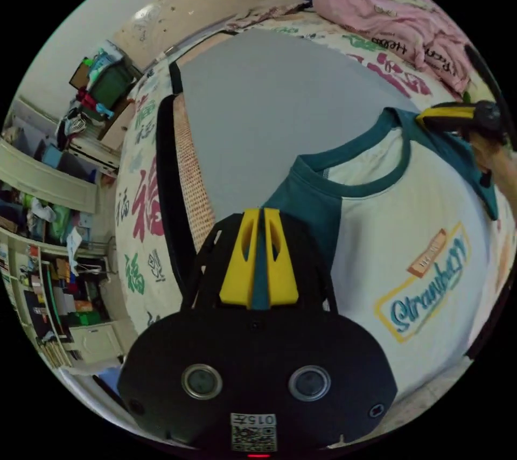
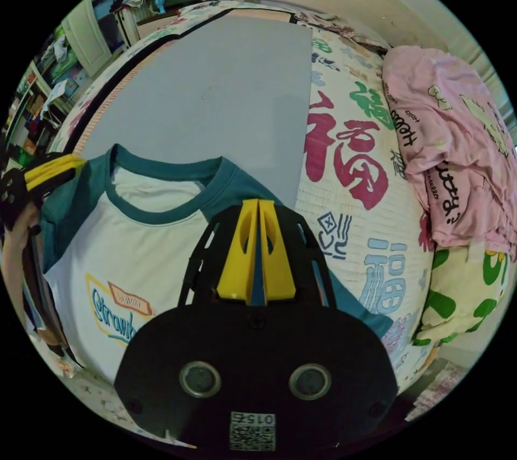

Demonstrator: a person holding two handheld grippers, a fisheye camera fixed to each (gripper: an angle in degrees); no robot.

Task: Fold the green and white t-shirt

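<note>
Each tool, left tool (image 1: 258,258) and right tool (image 2: 257,252), holds one shoulder of the t-shirt (image 1: 409,244) tightly closed, so keep equal tension while lowering it onto the grey board (image 1: 280,104) ahead.

T-shirt (image 1: 409,244) chest print reads roughly "Strawberry" in script, small box above unreadable. Bedsheet (image 2: 350,169) carries large 福 characters in red, green, blue. Pink garment (image 2: 452,147) has black lettering, illegible.

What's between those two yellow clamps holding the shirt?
The t-shirt's teal neckline and white chest stretch between the left gripper and the right gripper, as the left gripper view shows; both pinch its shoulders.
</note>
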